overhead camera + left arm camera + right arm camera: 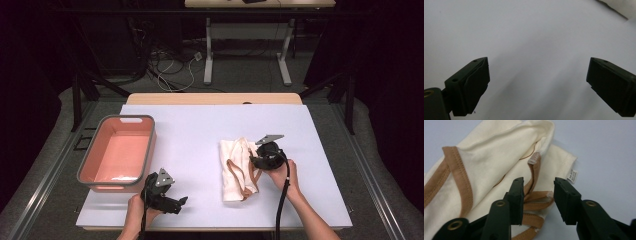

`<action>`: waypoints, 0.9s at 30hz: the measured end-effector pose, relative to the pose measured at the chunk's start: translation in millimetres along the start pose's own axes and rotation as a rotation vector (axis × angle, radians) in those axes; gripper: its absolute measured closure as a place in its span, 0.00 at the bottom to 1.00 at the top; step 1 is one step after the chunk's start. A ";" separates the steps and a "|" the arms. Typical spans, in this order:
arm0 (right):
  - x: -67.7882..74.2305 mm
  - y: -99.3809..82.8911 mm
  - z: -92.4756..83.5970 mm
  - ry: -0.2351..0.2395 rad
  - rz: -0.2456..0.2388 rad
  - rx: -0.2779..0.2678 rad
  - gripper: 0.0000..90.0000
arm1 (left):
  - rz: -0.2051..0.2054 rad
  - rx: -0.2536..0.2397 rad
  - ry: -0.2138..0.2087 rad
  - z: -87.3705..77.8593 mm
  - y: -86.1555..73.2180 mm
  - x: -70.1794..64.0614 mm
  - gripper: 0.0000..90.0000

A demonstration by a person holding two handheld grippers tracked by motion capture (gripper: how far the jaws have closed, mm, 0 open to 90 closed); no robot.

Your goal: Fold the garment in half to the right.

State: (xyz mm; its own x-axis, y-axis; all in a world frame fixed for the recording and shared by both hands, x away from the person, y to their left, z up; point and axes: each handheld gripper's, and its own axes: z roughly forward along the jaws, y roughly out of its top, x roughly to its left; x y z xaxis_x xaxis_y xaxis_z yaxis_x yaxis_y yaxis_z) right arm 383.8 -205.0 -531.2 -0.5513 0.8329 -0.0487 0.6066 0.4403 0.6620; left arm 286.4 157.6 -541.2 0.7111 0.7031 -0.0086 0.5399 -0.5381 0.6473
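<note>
A cream garment with brown trim (238,167) lies folded on the white table, right of centre. My right gripper (256,161) rests at its right edge, jaws a little apart around the brown-trimmed hem (537,197) without pinching it. A small white label (572,176) sticks out at the cloth's far corner. My left gripper (182,202) sits low near the front edge, jaws wide open over bare table (534,50), with nothing between them. A corner of the cloth (621,6) shows far off in the left gripper view.
A pink tub with a grey rim (118,152) stands at the left of the table, nothing visible in it. The white tabletop (200,135) lies between the tub and the garment. Beyond the table are desk legs (208,50) and cables on the floor.
</note>
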 end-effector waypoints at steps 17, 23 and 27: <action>24.4 9.7 -10.7 0.084 -0.059 -0.060 0.60 | 0.002 0.002 0.000 0.6 -0.5 0.3 0.05; 51.9 18.4 -1.4 0.120 -0.141 -0.052 0.60 | 0.011 0.007 -0.006 1.8 -0.1 -0.9 0.05; 60.8 22.6 7.4 0.123 -0.170 -0.035 0.66 | 0.014 0.005 -0.007 1.3 -0.4 -1.3 0.05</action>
State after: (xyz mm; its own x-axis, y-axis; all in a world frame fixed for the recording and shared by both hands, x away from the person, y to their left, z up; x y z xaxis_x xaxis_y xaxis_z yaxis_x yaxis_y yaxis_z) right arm 368.3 -141.9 -524.7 -0.7112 0.6994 -0.0717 0.4795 0.5571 0.6780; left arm 285.8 156.4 -542.5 0.7215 0.6924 -0.0045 0.5322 -0.5504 0.6433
